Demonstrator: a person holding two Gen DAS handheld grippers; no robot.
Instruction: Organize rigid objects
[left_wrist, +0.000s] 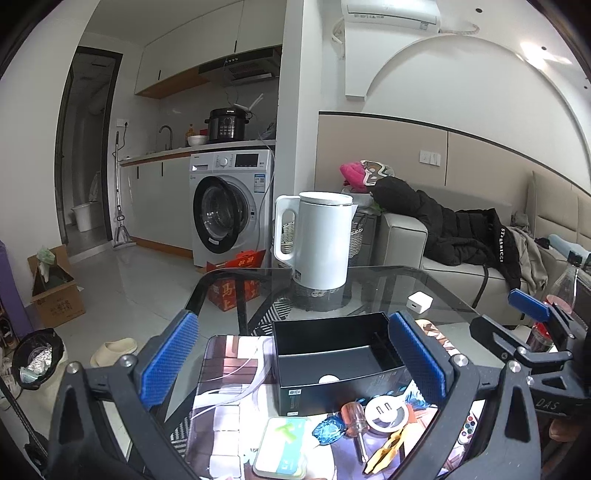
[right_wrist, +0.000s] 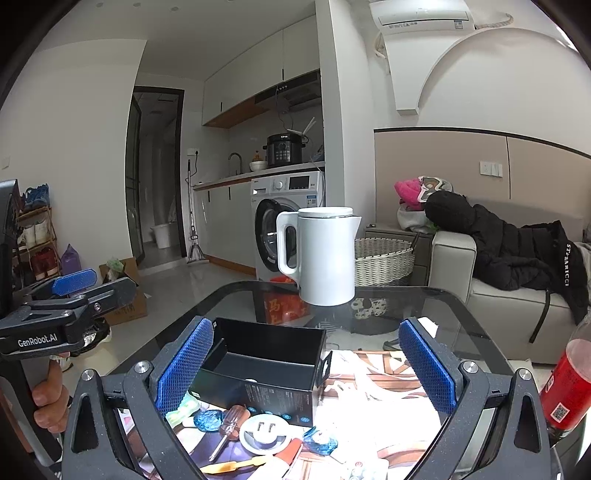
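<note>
box (left_wrist: 334, 365) top open | kettle (left_wrist: 321, 240) blocks behind | bottle (right_wrist: 567, 384) crowds right

A white kettle (left_wrist: 319, 242) stands upright at the far end of the glass bench (left_wrist: 388, 291). Behind it are a washing machine (left_wrist: 231, 206) with a black pressure cooker (left_wrist: 226, 124) on the counter above, a woven basket (right_wrist: 384, 260), and a sofa (right_wrist: 491, 295) with a black jacket (right_wrist: 506, 243) lying on it. A cardboard box (left_wrist: 55, 291) sits on the floor at left.
</note>
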